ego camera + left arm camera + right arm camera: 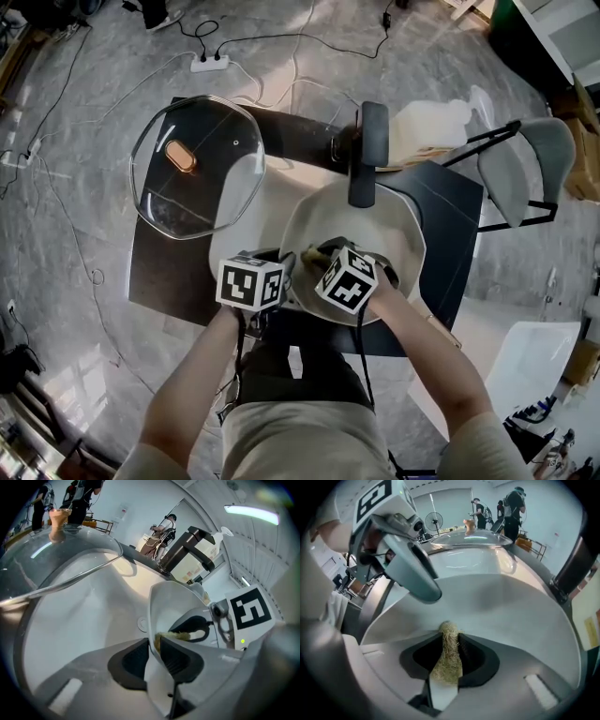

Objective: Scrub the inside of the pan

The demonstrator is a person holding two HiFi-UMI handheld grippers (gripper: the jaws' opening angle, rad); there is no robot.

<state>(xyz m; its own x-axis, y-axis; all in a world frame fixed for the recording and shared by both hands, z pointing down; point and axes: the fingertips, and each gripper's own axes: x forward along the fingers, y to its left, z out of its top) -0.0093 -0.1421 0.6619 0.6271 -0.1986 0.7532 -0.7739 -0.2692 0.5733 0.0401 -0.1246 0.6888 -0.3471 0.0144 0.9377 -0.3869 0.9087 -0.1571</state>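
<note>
Only the gripper views show jaws clamping pan and scrubber.

support: dark table, rectangular, standing on a grey marbled floor
top: dark brown at the left, near-black at the right
cover: white mat over the middle, dark top bare on both sides
on mat, left: glass lid, orange knob up, overhanging the table's far-left corner
on mat, right: pan, cream inside, black handle pointing away from the person, just beside the lid
far right: pale bottle, probably on the table edge; its base is hidden
floor: power strip beyond the table
</note>
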